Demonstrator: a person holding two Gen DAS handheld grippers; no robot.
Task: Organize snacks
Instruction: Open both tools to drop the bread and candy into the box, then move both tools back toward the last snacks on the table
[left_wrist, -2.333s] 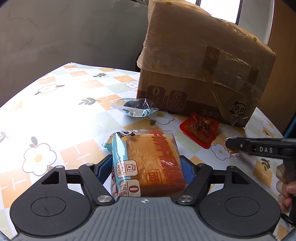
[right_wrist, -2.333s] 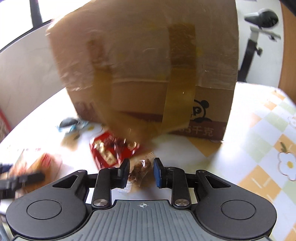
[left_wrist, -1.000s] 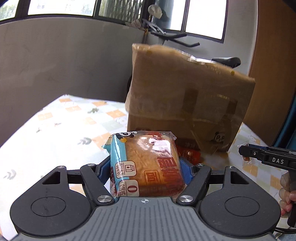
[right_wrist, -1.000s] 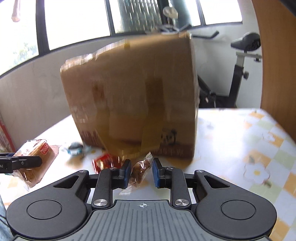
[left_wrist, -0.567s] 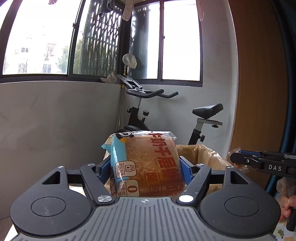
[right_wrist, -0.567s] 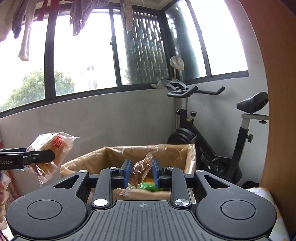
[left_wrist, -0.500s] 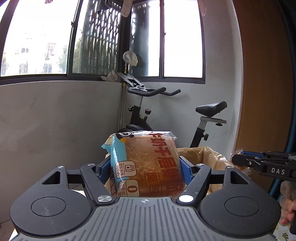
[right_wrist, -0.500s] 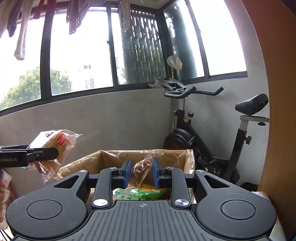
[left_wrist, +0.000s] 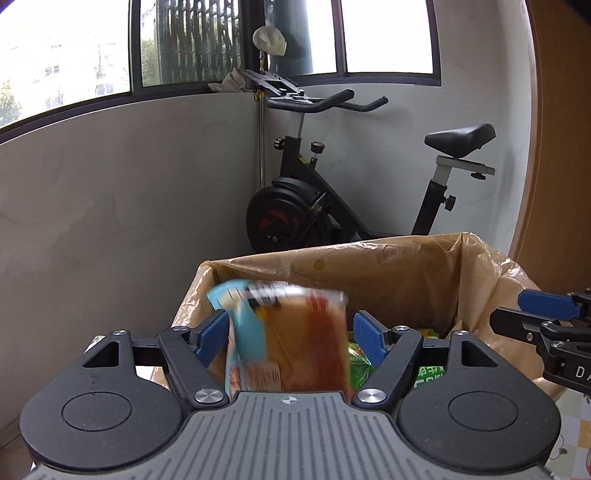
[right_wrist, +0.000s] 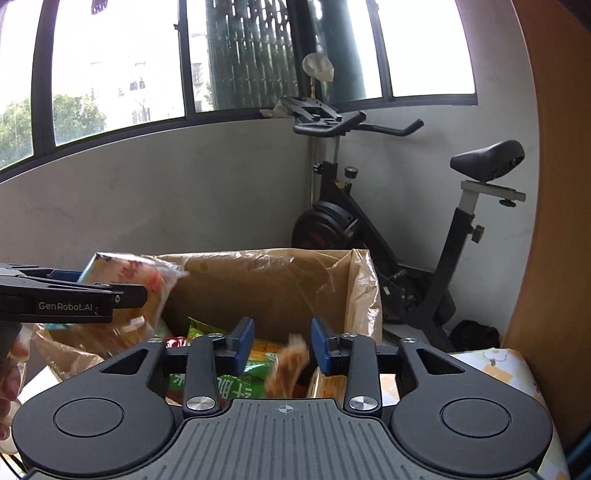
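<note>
Home setting, likely an enclosed balcony or spare room: exercise bike (left_wrist: 354, 192) parked in the corner, plain grey wall (left_wrist: 110, 206) under big dark-framed windows (right_wrist: 118, 70) facing trees and buildings, wooden panel (right_wrist: 554, 184) at right, floral checked tabletop (right_wrist: 517, 373) carrying a lined cardboard box (left_wrist: 369, 266).

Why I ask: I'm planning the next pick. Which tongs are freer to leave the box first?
Probably right. Both tongs have just been opening over the box. The small candy drops clear between the pads of the right tongs; the bread pack nearly fills the gap of the left tongs.
</note>
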